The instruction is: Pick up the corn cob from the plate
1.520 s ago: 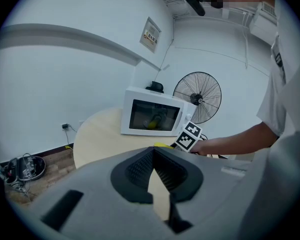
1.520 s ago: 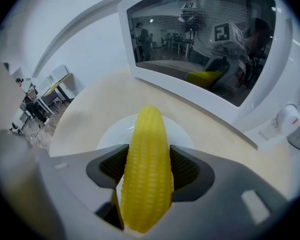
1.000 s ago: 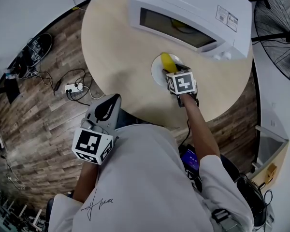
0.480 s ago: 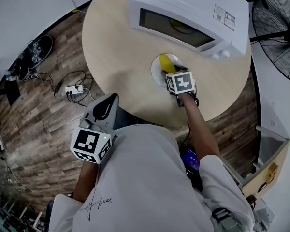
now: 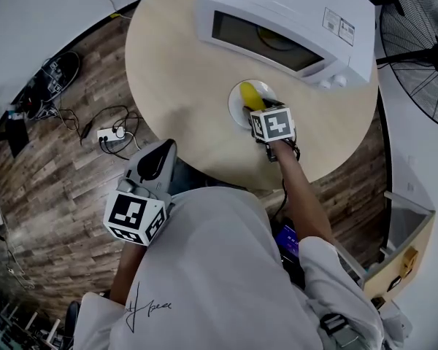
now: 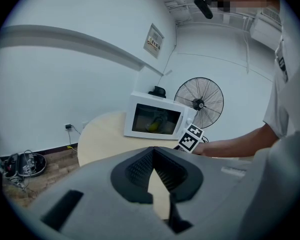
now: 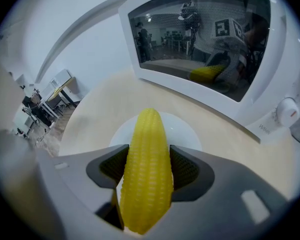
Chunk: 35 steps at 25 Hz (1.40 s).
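Little has moved in the last second: the left gripper [image 5: 159, 160] has drifted slightly to the person's left beside the table [image 5: 179, 86] edge, while the right gripper [image 7: 149, 168] has stayed over the plate [image 7: 188, 130]. The tip of the cob [image 7: 149, 134] has shifted only a little.

In the right gripper view both pads press on the sides of the cob, at its thick part, and the narrow end points toward the microwave [image 5: 292, 9]. The cob is over the plate, near its middle. Whether it already hangs free or its underside touches the plate cannot be told from these views. The left gripper's jaws meet at their tips with nothing between them, so it takes no part in this step.

The step in hand seems to be the lift itself. The grip looks good and centred, so it should probably not be changed now. A straight upward move, with the cob kept level, would be the safest way. The cob is tapered and its kernels are smooth, so it could slip forward if the pressure loosens or the gripper tilts down. The microwave stands just behind the plate — a push forward should be avoided.
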Available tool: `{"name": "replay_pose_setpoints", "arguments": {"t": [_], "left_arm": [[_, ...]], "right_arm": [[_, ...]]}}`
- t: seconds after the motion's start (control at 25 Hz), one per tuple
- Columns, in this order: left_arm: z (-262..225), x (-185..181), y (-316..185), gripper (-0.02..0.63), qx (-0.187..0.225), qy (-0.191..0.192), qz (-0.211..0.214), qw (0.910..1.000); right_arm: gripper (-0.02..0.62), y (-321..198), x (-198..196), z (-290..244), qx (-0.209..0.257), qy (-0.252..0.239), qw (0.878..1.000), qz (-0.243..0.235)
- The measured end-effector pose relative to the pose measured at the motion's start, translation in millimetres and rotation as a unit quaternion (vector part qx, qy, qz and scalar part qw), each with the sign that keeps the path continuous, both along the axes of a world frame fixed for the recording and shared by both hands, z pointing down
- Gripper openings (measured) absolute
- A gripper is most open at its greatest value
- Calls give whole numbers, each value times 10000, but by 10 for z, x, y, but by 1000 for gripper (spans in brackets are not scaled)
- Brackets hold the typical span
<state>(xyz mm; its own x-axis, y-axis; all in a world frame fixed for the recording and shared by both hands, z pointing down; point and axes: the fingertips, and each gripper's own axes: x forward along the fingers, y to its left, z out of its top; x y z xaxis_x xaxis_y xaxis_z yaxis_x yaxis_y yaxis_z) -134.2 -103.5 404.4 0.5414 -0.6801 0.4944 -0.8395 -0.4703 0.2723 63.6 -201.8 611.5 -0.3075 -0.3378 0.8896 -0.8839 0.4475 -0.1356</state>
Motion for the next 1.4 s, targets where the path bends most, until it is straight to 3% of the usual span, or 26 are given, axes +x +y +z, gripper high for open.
{"name": "replay_pose_setpoints", "arguments": {"t": [1.4], "left_arm": [[-51, 250, 181, -8, 149, -13, 228, 9996]], "right_arm": [[268, 120, 135, -459, 390, -455, 9980, 200]]}}
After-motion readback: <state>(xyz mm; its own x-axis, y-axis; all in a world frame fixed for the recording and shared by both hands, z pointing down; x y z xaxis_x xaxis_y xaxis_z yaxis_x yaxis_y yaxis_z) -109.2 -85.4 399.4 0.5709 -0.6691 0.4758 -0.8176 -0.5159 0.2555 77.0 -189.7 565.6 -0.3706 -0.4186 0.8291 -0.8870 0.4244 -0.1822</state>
